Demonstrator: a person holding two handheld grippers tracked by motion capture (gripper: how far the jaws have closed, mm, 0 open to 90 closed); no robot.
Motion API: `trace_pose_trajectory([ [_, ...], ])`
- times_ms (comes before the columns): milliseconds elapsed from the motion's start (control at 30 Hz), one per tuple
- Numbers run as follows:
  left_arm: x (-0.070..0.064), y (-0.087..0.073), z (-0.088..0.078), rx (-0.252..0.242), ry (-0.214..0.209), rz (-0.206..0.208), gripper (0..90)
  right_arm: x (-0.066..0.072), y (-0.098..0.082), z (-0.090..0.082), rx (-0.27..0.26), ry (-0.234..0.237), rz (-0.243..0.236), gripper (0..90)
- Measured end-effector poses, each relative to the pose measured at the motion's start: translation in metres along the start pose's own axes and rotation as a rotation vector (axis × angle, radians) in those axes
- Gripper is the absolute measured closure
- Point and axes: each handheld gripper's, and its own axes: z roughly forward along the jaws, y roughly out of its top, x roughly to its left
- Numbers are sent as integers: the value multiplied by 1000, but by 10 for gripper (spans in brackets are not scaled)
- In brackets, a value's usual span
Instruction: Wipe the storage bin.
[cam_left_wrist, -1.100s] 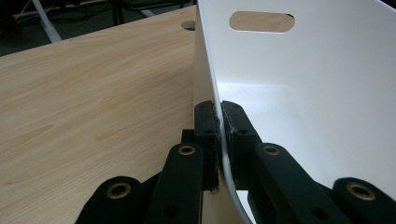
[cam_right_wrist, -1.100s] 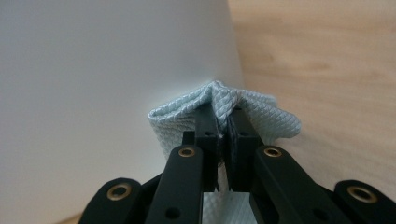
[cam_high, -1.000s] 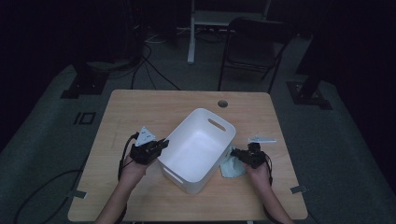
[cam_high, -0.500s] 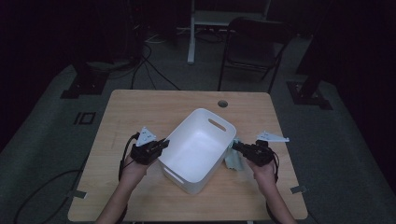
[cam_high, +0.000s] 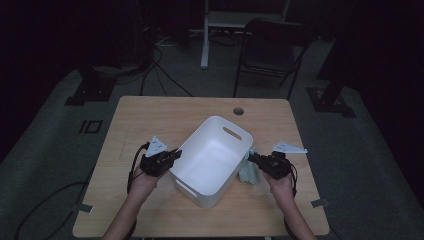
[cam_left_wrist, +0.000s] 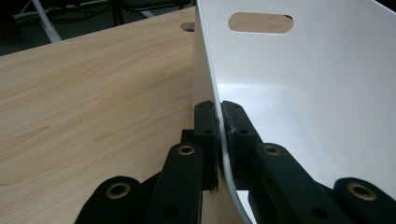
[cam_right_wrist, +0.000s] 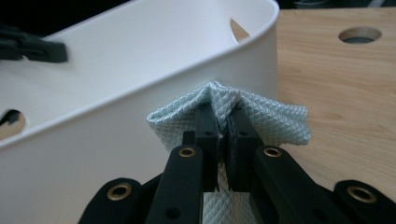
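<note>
The white bin (cam_high: 212, 159) stood on the counter (cam_high: 150, 115) between the two grippers, its long axis running slantwise away from the person. The cloth (cam_right_wrist: 224, 116) hung pinched in the closed jaws of the right gripper (cam_right_wrist: 223, 122), just outside the bin's near wall and about level with its rim, so the open bin lay straight ahead of those jaws and slightly below. The left gripper (cam_left_wrist: 219, 119) had its jaws clamped on the bin's opposite wall, one jaw inside, one outside, steadying it.
</note>
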Motion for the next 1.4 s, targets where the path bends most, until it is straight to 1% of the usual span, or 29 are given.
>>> trace_pose_trajectory([
  [100, -1, 0, 0, -1, 1, 0, 852, -2, -3, 3, 14, -4, 3, 853],
  [133, -1, 0, 0, -1, 2, 5, 852, -4, -6, 7, 27, -11, 11, 853],
  [333, -2, 1, 0, 2, 12, 14, 849, -9, -11, 13, 49, -22, 24, 853],
  [367, -2, 1, 0, 4, 13, 16, 849, -10, -14, 16, 60, -38, 29, 852],
  [400, -2, 1, 0, 5, 14, 17, 850, -11, -15, 18, 67, -41, 30, 853],
  [533, -3, 1, 0, 4, 15, 10, 850, -16, -20, 25, 99, -57, 35, 853],
  [567, -3, 1, 0, 4, 15, 10, 850, -16, -20, 25, 99, -57, 35, 853],
  [633, -2, 1, 1, 6, 16, 6, 849, -18, -23, 29, 125, -70, 30, 853],
  [667, -2, 1, 0, 5, 14, 4, 849, -21, -26, 33, 149, -80, 31, 853],
  [700, -2, 1, 0, 5, 14, 4, 848, -21, -26, 33, 149, -80, 31, 853],
  [733, -2, 0, 0, 4, 13, 2, 848, -23, -29, 38, 169, -89, 31, 853],
  [800, -2, 0, 0, 0, 13, -5, 847, -25, -32, 39, 177, -82, 50, 853],
  [833, -1, 0, 0, 1, 10, -12, 844, -26, -32, 39, 174, -76, 61, 853],
  [933, -2, 0, 1, 0, 16, -18, 842, -24, -31, 37, 168, -73, 65, 853],
  [967, -2, 0, 1, -1, 19, -21, 843, -19, -29, 32, 143, -59, 74, 853],
  [1000, -2, 0, 1, -1, 22, -22, 844, -15, -26, 29, 129, -58, 65, 853],
  [1033, -2, 0, 1, -1, 22, -22, 844, -15, -26, 29, 129, -58, 65, 853],
  [1067, -2, 0, 1, -2, 25, -22, 844, -4, -20, 19, 92, -36, 45, 853],
  [1100, -2, 0, 1, -2, 25, -22, 844, -4, -20, 19, 92, -36, 45, 853],
  [1133, -2, 0, 1, -4, 27, -25, 845, 4, -14, 11, 51, -12, 31, 853],
  [1233, -3, 0, 1, -3, 27, -25, 846, 14, -6, 0, -9, 21, 27, 852],
  [1267, -3, 0, 1, -1, 30, -18, 846, 17, -4, -3, -29, 34, 30, 852],
  [1300, -3, 0, 1, -1, 30, -18, 846, 17, -4, -3, -29, 34, 30, 852],
  [1333, -3, 0, 1, 0, 28, -17, 846, 19, -2, -5, -43, 45, 26, 852],
  [1400, -3, 0, 1, -3, 23, -20, 846, 23, -1, -5, -44, 25, 0, 852],
])
